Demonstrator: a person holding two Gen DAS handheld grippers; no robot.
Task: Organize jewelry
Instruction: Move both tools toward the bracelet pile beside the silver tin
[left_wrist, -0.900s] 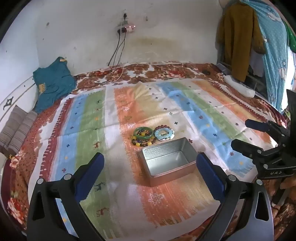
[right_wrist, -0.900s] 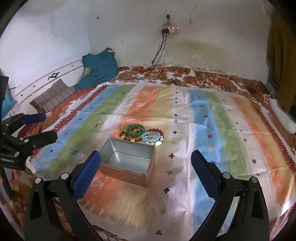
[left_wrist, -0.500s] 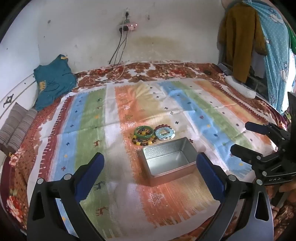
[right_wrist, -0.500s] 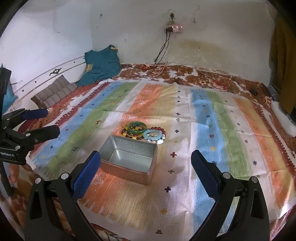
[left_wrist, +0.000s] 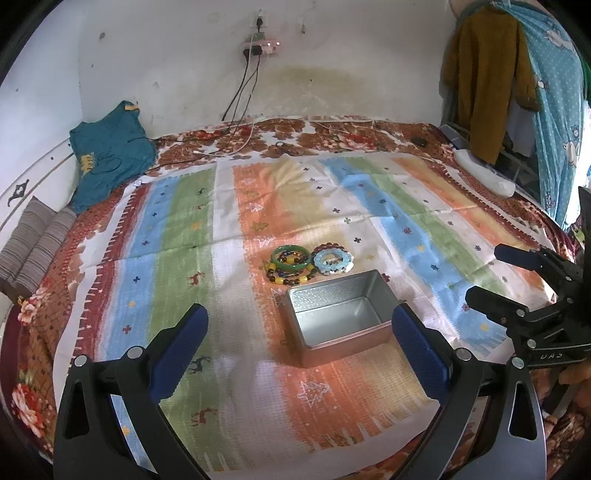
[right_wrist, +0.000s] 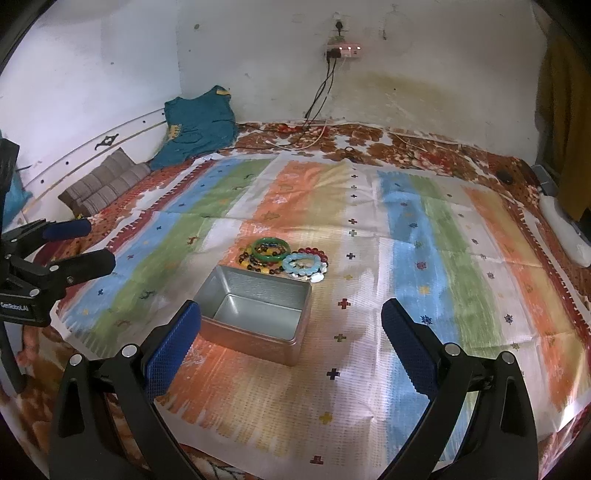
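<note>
We've got the left gripper (left_wrist: 299, 341) and right gripper (right_wrist: 291, 334) both spread wide with nothing in them, the empty tin (left_wrist: 338, 317) nearest, and the bracelets (left_wrist: 308, 264) piled touching just beyond, so one grab could easily drag several along.

- Both views are bright and evenly lit by soft daylight; where it comes from cannot be told.
- The white wall (left_wrist: 177, 74) looks washed out and the pale stripes of the cloth (right_wrist: 369, 258) glow near its front edge.
- Shadows are faint and soft; the metal tin (left_wrist: 338, 319) gleams dully inside, with no hard glare.
- Strong fisheye bending curves the bed (left_wrist: 37, 314) edges and the wall, and the corners of both views go black.
- The cloth pattern looks smeared and grainy, and the blue pads (right_wrist: 171, 349) nearest the lens are fairly sharp.
</note>
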